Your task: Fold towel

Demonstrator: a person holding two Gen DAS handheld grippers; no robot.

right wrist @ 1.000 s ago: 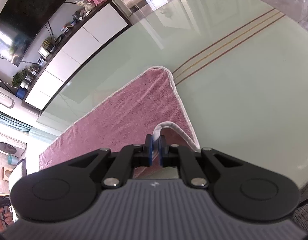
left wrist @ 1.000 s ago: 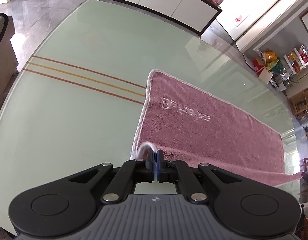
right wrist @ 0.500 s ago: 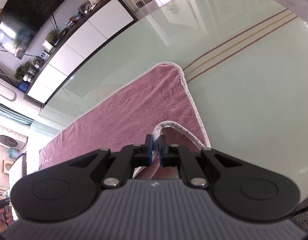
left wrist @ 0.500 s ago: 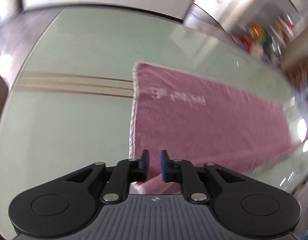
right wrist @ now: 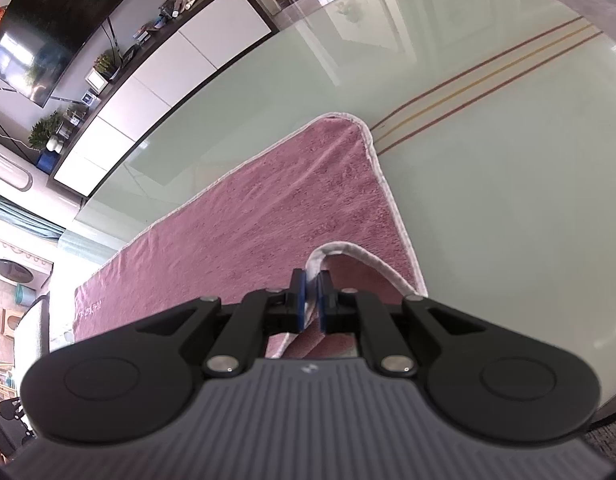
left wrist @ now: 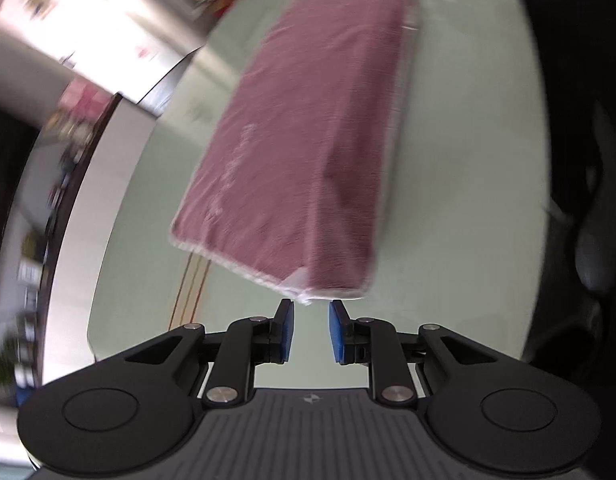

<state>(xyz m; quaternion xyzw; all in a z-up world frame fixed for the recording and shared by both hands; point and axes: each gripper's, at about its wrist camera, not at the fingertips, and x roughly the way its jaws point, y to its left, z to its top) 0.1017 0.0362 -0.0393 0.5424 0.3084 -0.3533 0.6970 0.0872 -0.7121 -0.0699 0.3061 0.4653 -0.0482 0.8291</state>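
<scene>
A pink towel [left wrist: 308,140] with a white hem lies folded lengthwise on the pale green glass table [left wrist: 468,160]. In the blurred left wrist view my left gripper [left wrist: 311,326] is open and empty, just short of the towel's near end. In the right wrist view the towel [right wrist: 260,216] stretches away to the left. My right gripper [right wrist: 311,300] is shut on the towel's near corner, whose white hem [right wrist: 348,250] loops up in front of the fingers.
Red and yellow stripes [right wrist: 488,76] cross the table beyond the towel. A white cabinet [right wrist: 168,68] and a dark TV [right wrist: 56,20] stand past the table's far edge. A dark chair [left wrist: 580,200] is at the right in the left wrist view.
My left gripper has opened, let go of the towel corner and swung round to face the towel's short end. My right gripper still holds its corner, pushed slightly forward.
</scene>
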